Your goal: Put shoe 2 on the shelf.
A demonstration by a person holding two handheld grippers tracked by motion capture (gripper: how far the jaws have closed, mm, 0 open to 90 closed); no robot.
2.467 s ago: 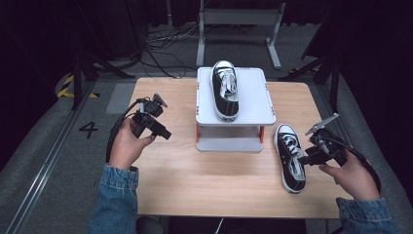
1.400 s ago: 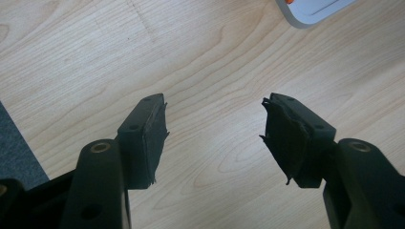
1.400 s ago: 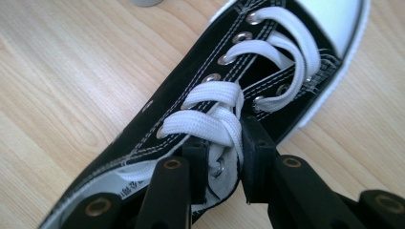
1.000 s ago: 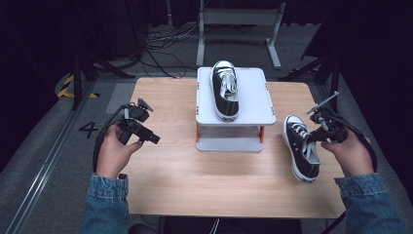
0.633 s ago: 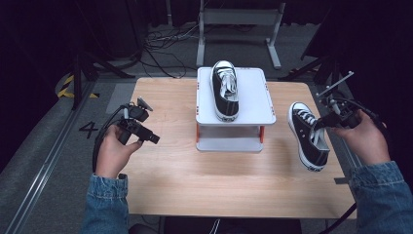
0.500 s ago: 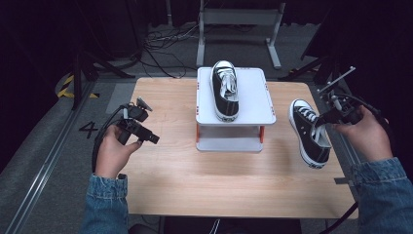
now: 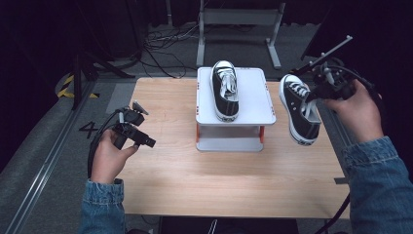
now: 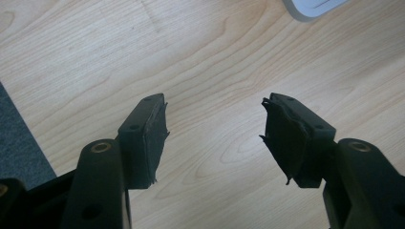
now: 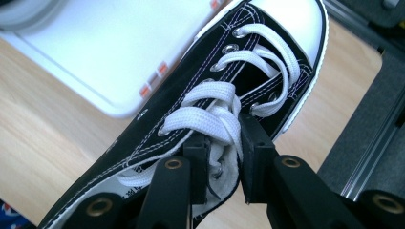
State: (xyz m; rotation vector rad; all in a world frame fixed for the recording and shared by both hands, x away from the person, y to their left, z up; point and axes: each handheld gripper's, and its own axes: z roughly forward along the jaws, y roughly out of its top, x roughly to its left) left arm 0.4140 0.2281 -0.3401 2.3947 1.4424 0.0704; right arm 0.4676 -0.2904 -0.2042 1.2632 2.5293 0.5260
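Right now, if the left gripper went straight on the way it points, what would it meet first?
Likely the bare table. The left gripper, jaws open, tilts down at the wood, with the white stand farther off to one side.

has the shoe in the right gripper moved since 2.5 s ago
Yes. The held shoe has risen off the table and gone forward, now level with the white stand, pinched by the right gripper.

Blue denim sleeves (image 7: pixel 375 175) — black two-jaw grippers, brass-ringed screw holes, black cables trailing.

The right hand-held gripper (image 7: pixel 311 95) has lifted the sneaker (image 7: pixel 298 108) off the table
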